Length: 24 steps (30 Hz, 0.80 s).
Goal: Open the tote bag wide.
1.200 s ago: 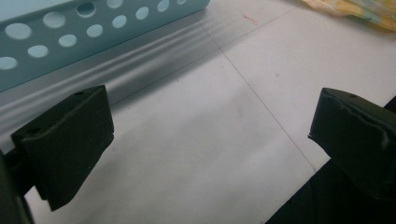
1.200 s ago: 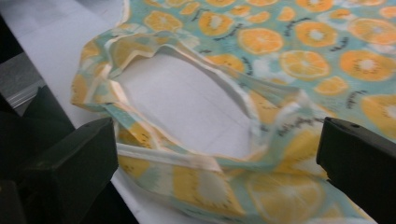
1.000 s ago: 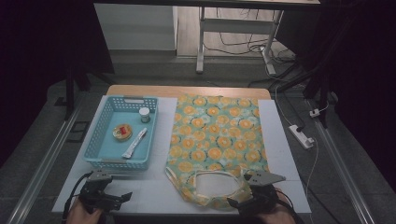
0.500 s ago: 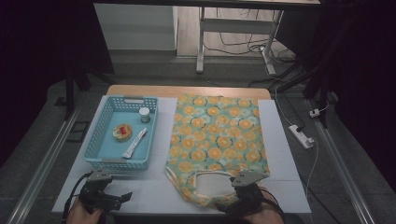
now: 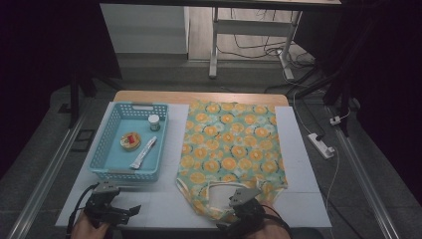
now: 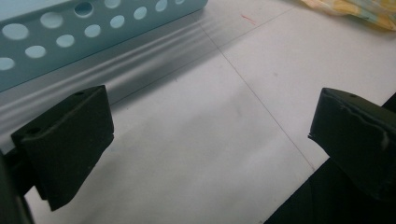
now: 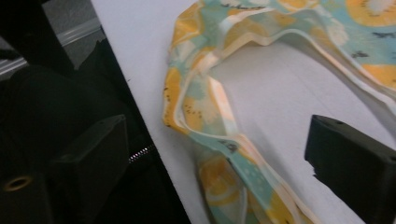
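A white bench (image 5: 169, 199) with a bare wooden strip along its far edge stands in a dim room; beyond it the floor carries a grey table frame (image 5: 249, 40) and loose cables, and a white power strip (image 5: 321, 145) lies on the floor to the right.

On the left half of the bench sits a light blue basket (image 5: 112, 147) holding a small jar (image 5: 154, 122), a round red and yellow item (image 5: 131, 140) and a white tube (image 5: 143, 153). Just right of it a cloth (image 5: 234, 149) printed with orange slices on green lies spread flat from the far edge to the near one, its cream-trimmed opening (image 5: 225, 193) toward the near side.

The left gripper (image 5: 127, 211) rests at the near left corner, fingers (image 6: 70, 135) wide apart over bare bench, the basket wall just beyond them. The right gripper (image 5: 234, 196) sits at the cloth's near hem with its fingers (image 7: 355, 163) spread; in the right gripper view the rumpled hem (image 7: 210, 121) lies between them, not pinched.

Since a second ago the right gripper has moved left along the near edge, from the cloth's right near corner to its middle. The left gripper, basket and cloth have stayed put.

Bare white bench lies between basket and cloth, along the right side, and along the near edge between the grippers. In the right gripper view the bench edge runs just beside the hem.
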Tool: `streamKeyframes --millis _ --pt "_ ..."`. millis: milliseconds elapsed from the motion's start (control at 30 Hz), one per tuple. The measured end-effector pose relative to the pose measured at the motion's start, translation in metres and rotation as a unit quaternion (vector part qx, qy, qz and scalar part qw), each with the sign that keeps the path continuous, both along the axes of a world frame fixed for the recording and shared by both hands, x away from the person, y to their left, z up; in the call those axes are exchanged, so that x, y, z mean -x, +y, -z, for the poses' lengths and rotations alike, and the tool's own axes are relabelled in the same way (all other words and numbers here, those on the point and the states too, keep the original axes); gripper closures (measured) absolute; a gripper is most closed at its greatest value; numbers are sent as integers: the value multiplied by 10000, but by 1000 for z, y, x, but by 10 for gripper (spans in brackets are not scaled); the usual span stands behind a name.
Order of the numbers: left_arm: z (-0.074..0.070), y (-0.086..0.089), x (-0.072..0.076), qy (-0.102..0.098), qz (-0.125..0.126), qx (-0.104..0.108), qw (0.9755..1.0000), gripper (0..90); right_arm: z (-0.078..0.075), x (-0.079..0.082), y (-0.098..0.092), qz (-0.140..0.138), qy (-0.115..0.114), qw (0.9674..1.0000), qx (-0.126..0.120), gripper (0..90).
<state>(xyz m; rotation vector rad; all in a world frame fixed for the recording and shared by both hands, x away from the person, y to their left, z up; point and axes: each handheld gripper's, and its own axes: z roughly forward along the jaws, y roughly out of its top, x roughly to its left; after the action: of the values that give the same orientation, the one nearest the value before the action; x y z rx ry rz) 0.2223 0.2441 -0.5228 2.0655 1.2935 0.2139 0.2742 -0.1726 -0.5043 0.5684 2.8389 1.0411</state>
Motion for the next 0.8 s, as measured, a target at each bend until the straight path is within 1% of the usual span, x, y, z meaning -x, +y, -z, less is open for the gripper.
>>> streamKeyframes --millis 100,200,300,333,367,433,500,533,567,600,633,667,700,800 --pt "0 0 0 2 -3 1 10000 0 -1 -1 2 -105 17 9999 7 211" --pt "0 0 0 4 0 1 10000 0 -2 -3 3 -209 96 9997 26 364" --pt "0 0 0 0 -3 -1 10000 0 -2 -5 4 -335 153 9992 152 503" --pt "0 0 0 0 -3 -1 10000 0 -2 -5 4 -335 153 9992 152 503" --pt "0 0 0 3 0 -6 10000 0 -3 -4 5 -401 146 9990 152 585" --pt "0 0 0 6 3 -10 10000 0 -5 -4 5 -405 79 9990 159 672" --pt "0 0 0 5 6 -16 10000 0 -6 -4 6 -465 126 9986 213 716" --pt "0 0 0 5 4 -17 10000 0 -6 -5 6 -478 107 9984 268 757" --pt "0 0 0 5 3 -18 10000 0 -5 -5 6 -484 137 9983 287 797" --pt "0 0 0 5 2 -20 10000 0 -5 -5 6 -484 137 9983 287 797" --pt "0 -1 0 8 0 -19 10000 0 -4 -4 6 -511 163 9981 288 868" --pt "0 -1 0 8 0 -19 10000 0 -5 -4 6 -522 181 9981 266 887" --pt "0 0 0 16 2 -24 10000 0 -5 -4 6 -522 181 9981 266 887" --pt "0 0 0 19 -4 -24 10000 0 -11 -6 4 -443 172 9988 81 894"
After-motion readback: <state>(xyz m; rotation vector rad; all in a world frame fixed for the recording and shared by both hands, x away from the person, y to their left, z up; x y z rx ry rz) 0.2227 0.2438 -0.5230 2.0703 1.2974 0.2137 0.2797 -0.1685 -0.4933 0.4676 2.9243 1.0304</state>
